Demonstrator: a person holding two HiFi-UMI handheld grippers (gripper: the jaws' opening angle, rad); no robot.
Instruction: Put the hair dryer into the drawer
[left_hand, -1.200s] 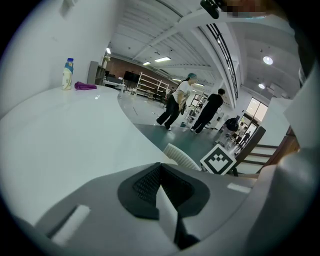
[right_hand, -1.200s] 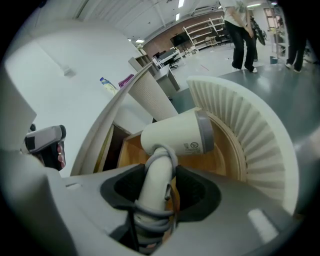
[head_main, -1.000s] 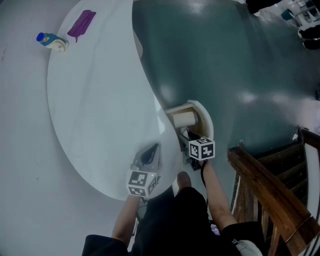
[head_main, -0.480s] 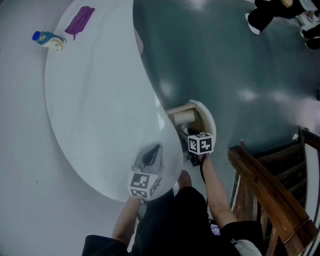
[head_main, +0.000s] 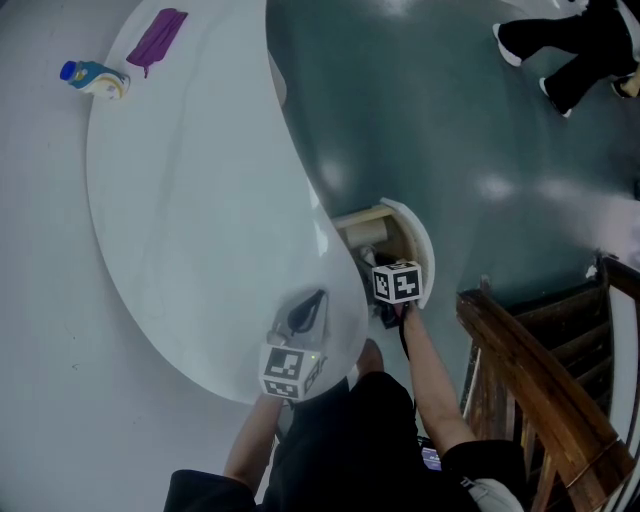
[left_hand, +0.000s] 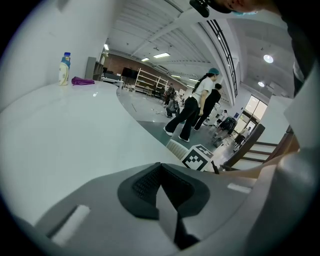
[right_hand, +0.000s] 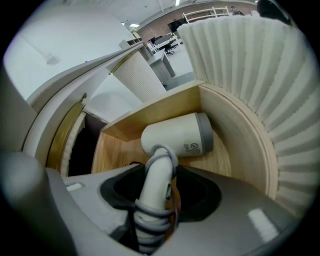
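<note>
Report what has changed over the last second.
The right hand-held gripper, shut on the hair dryer by its handle, carried it deeper into the open drawer. A passer-by's legs walked into the head view's top right. The left hand-held gripper over the table, the bottle and the purple cloth stayed put.

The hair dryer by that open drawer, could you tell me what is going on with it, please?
A person works with a hand-held gripper in each hand. The right hand-held gripper is shut on the handle of the white hair dryer and holds its body inside the open curved wooden drawer, which is pulled out from under the white table. It has not let go yet. The left hand-held gripper is idle over the tabletop, jaws together and empty.
</note>
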